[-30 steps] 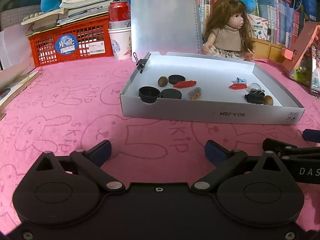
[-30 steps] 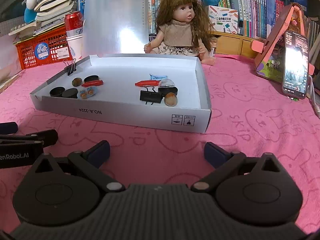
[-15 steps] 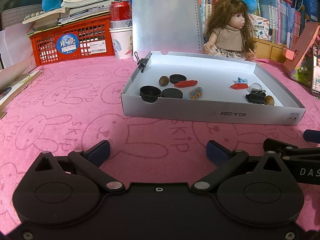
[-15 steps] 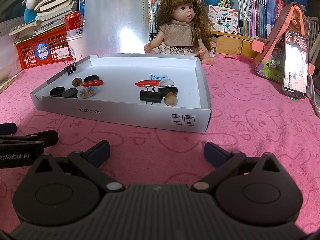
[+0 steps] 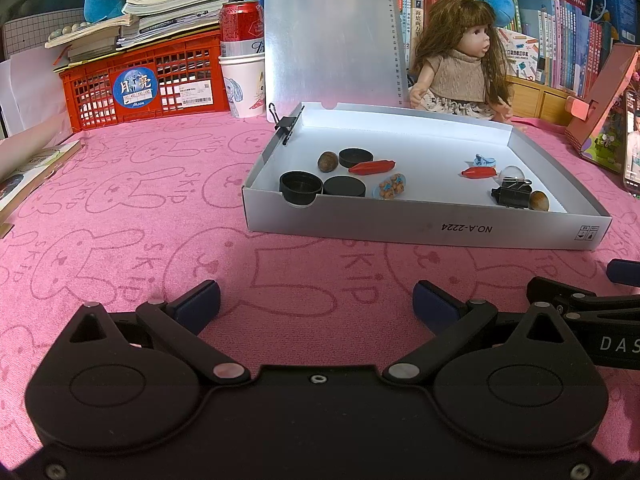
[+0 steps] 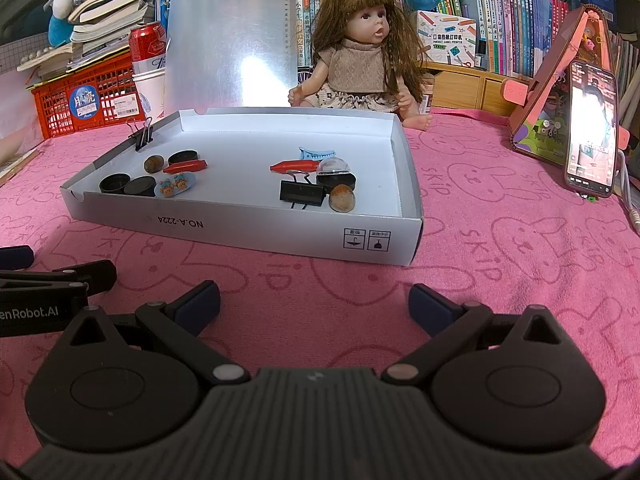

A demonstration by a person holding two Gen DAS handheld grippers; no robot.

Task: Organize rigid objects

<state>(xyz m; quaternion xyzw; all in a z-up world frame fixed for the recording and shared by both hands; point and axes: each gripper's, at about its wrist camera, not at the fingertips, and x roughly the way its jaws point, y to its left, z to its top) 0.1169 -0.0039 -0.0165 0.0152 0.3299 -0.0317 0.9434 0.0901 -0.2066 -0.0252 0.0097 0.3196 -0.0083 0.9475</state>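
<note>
left claw point(image 5: 316, 300) wide, holds nothing | right claw point(image 6: 314, 300) wide, holds nothing | both low over the pink counter point(image 5: 120, 208) | white box lid point(image 6: 240, 220) holds two small piles, maybe already sorted: black caps point(image 6: 115, 182), nut point(image 6: 342, 197), binder clip point(image 6: 301, 193) | little left to do

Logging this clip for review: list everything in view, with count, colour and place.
Box: 1, white, on the pink cloth.
Round caps: 3, black, box's left end.
Nuts: 2, brown, one at each end.
Crayon-like sticks: 2, red, one at each end.
Bear charm: 1, pale blue, left group.
Binder clips: 2, black, one inside, one on the left wall.
Hair clip: 1, light blue, right group.
Domed cap: 1, clear on black, right group.
Doll: 1, behind the box.
Crate: 1, red, back left.
Phone: 1, right, on a stand.
Left gripper: open.
Right gripper: open.
</note>
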